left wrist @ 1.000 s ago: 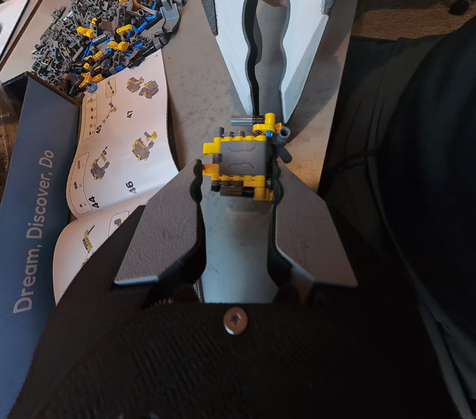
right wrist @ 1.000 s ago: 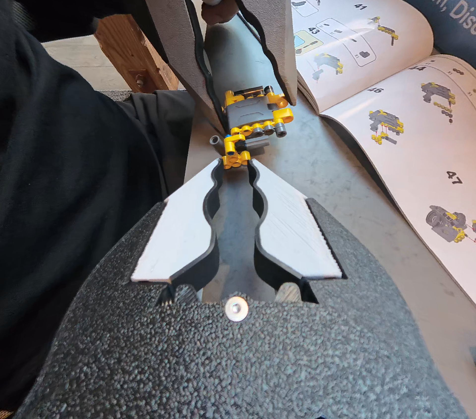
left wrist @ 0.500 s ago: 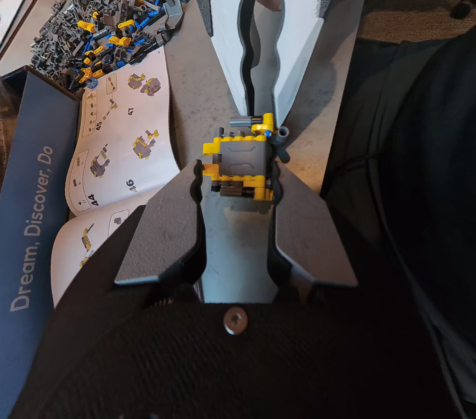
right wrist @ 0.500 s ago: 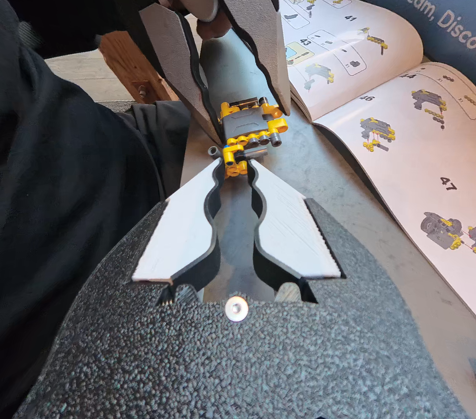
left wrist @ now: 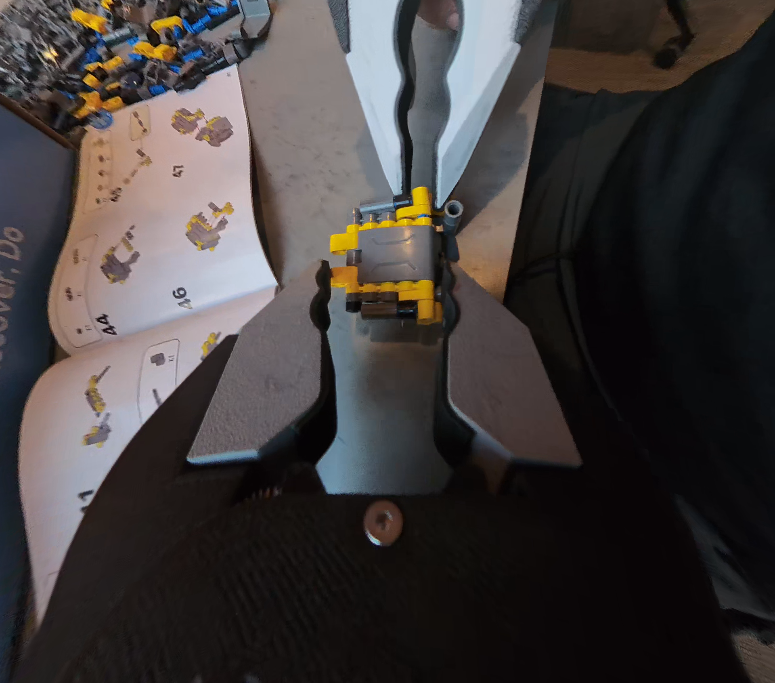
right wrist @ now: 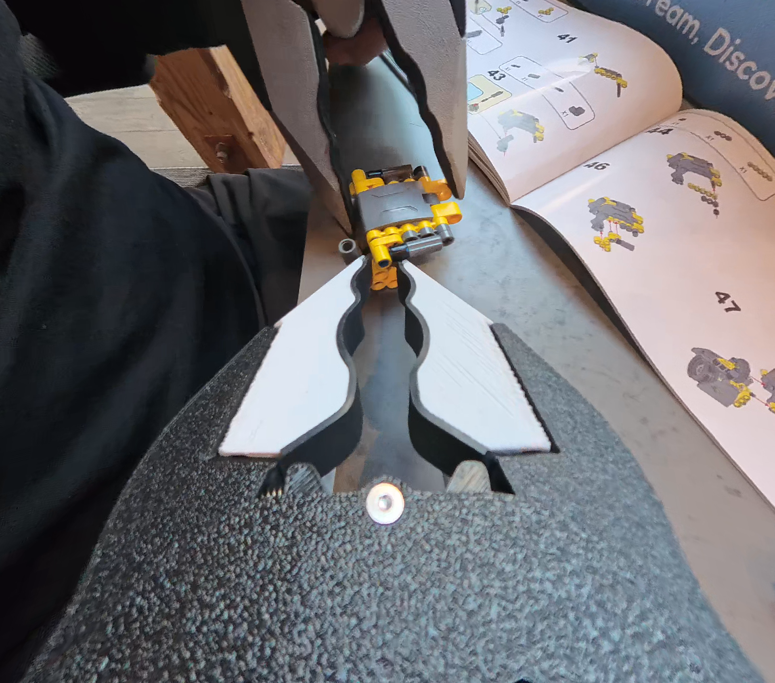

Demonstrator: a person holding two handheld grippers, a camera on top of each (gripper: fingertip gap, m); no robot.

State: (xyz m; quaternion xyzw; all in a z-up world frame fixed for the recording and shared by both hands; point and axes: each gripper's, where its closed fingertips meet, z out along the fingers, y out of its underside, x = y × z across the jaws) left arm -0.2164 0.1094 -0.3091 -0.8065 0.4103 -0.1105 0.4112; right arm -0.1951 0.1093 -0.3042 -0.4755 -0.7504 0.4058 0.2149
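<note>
The left gripper (left wrist: 386,285), its grey jaws narrowed, clamps a small yellow-and-grey brick assembly (left wrist: 394,256) between its tips. The right gripper (right wrist: 379,266), white jaws nearly closed, pinches a yellow piece (right wrist: 382,276) at the assembly's end. An open instruction booklet (right wrist: 654,226) lies beside the jaws, and a pile of loose bricks (left wrist: 126,29) sits beyond them, unused.

An open instruction booklet (right wrist: 654,209) lay on the grey worktop (left wrist: 310,142). Beyond it, at the far left, sat a heap of loose grey, yellow and blue building pieces (left wrist: 126,21). A dark blue box (right wrist: 679,4) lay beside the booklet.
</note>
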